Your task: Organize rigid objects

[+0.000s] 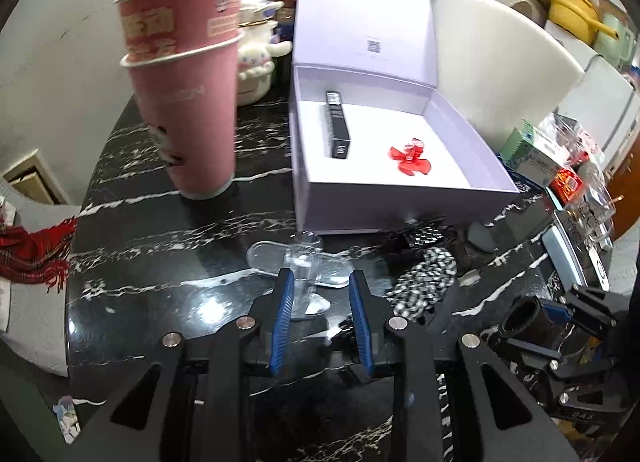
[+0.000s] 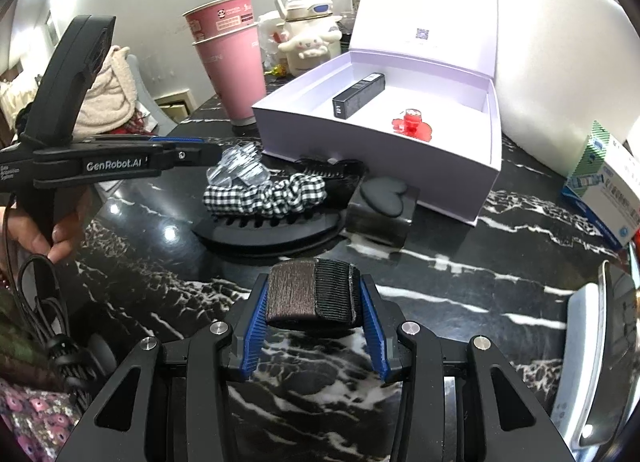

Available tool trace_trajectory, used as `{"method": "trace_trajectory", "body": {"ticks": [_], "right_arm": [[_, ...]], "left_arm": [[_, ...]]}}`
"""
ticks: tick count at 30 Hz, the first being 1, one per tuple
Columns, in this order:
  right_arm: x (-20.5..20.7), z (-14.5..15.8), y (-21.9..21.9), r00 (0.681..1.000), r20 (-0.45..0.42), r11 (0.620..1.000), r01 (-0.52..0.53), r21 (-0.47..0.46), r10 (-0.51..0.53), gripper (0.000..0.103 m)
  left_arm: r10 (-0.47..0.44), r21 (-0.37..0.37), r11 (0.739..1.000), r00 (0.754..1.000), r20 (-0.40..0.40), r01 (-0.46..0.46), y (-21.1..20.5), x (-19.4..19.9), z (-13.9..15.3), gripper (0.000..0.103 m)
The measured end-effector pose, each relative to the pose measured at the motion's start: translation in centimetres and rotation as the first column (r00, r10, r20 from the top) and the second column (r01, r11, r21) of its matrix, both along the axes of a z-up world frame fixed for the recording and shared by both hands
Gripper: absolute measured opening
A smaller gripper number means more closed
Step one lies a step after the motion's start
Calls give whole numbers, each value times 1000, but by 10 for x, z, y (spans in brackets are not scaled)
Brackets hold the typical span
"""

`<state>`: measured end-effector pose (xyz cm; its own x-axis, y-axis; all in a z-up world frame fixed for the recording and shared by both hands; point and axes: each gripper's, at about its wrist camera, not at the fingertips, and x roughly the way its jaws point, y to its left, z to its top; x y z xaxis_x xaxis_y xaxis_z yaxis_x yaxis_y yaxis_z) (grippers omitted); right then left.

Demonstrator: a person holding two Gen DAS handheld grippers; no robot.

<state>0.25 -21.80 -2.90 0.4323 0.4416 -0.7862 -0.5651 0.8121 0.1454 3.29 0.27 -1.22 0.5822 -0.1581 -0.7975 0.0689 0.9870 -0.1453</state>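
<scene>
My left gripper (image 1: 319, 276) is shut on a clear plastic piece (image 1: 298, 258) just above the black marble table (image 1: 168, 246). From the right wrist view, that left gripper (image 2: 212, 154) holds the clear piece (image 2: 240, 168) over a checked scrunchie (image 2: 264, 194). My right gripper (image 2: 314, 282) is shut on a dark brown and black roll (image 2: 308, 296); it appears in the left wrist view at lower right (image 1: 534, 326). An open lilac box (image 1: 400, 202) (image 2: 360, 142) holds a slim black box (image 1: 338, 126) (image 2: 358, 96) and a red propeller-shaped piece (image 1: 410, 158) (image 2: 412, 122).
Stacked pink paper cups (image 1: 188, 102) stand left of the box. In front of it lie a black comb (image 2: 272, 230) and a grey heart-shaped stone (image 2: 384, 194) on a black block. A medicine box (image 2: 600, 190) sits at right, a red scarf (image 1: 36, 254) at left.
</scene>
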Motion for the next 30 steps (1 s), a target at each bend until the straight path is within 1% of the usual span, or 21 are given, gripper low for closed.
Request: {"method": "trace_trajectory", "body": {"ticks": [4, 8, 12, 14, 17, 18, 20, 22, 24, 26, 27, 30], "right_arm": [[-4, 2, 1, 1000, -3, 1000, 3, -4, -3, 42], [-3, 1, -1, 1000, -10, 1000, 17, -12, -17, 43], [0, -1, -1, 999, -23, 999, 30, -15, -31, 43], [2, -2, -1, 999, -29, 999, 34, -14, -34, 43], [5, -3, 0, 999, -30, 999, 34, -19, -35, 43], [6, -3, 0, 999, -31, 999, 34, -20, -34, 43], [7, -4, 0, 999, -33, 999, 34, -21, -35, 43], [9, -5, 0, 999, -36, 999, 36, -22, -37, 43], [10, -6, -1, 998, -39, 999, 39, -25, -40, 43], [12, -8, -1, 998, -43, 999, 42, -28, -43, 43], [13, -9, -1, 998, -46, 999, 45, -28, -46, 43], [16, -11, -2, 997, -54, 998, 51, -28, -52, 43]], "left_arm": [[33, -14, 999, 999, -33, -34, 9, 7, -12, 28], [34, -1, 999, 998, -55, -34, 10, 13, -24, 28], [24, -11, 1000, 997, -67, -25, 9, 18, -32, 29], [20, -12, 1000, 997, -71, -21, 7, 21, -35, 36], [22, -9, 1000, 997, -71, -23, 5, 26, -38, 43], [27, -1, 1000, 998, -64, -27, 4, 27, -39, 45], [43, 21, 999, 998, -53, -42, 4, 31, -39, 54], [56, 47, 997, 998, -43, -54, 4, 35, -41, 59], [61, 73, 996, 998, -23, -59, 3, 37, -43, 60], [57, 63, 996, 998, -9, -56, 4, 40, -44, 60], [48, 48, 998, 999, -5, -48, 5, 41, -44, 60], [19, 35, 999, 1000, 1, -19, 3, 43, -44, 60]]}}
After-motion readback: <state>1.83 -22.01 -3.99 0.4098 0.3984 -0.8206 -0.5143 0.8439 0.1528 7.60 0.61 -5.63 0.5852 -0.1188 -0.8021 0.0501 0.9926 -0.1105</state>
